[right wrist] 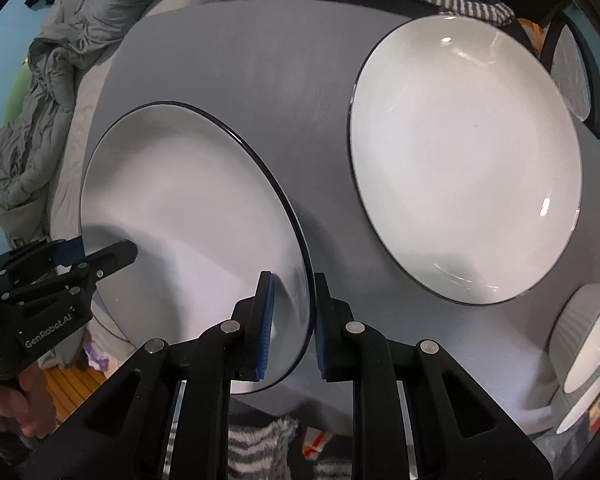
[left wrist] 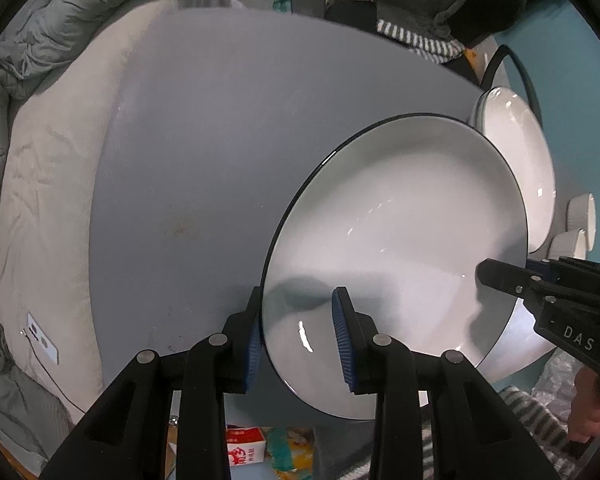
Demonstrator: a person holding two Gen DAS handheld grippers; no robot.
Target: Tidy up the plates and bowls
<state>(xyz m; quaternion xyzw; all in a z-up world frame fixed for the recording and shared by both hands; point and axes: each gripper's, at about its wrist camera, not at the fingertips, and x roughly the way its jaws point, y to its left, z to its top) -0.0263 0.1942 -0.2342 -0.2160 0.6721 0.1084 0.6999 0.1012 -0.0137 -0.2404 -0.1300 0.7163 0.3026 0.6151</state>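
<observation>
**Ana:** Grey tabletop (right wrist: pixel 240 60) is carrying everything, with rumpled bedding (left wrist: pixel 40 52) lying beyond its far-left edge. What is happening with the near plate (right wrist: pixel 188 208)?

**Ben:** Both grippers are holding it by opposite rims, and it is tilting, apparently lifted over the table's near edge. The left gripper (left wrist: pixel 298 344) is straddling the rim, one blue pad under it, one over the inner face; whether those jaws are actually pinching, I cannot tell, since a gap is showing at the inner pad. The right gripper (right wrist: pixel 292 328) is doing the same on its side, jaws standing narrowly apart around the rim, contact again unclear.

**Ana:** And the rest of the dishes?

**Ben:** A second plate (right wrist: pixel 464 160) is lying flat toward the far-right corner, and two ribbed bowls (right wrist: pixel 584 336) are sitting by the right edge, one just beside the other.

**Ana:** What is worrying you?

**Ben:** The glaze is looking slick, and the grip is only on thin rim. If either hand is loosening or pulling at a different pace, the plate is likely sliding out and dropping off the near edge. Swinging it rightward too low is risking a knock against the second plate or the bowls.
</observation>
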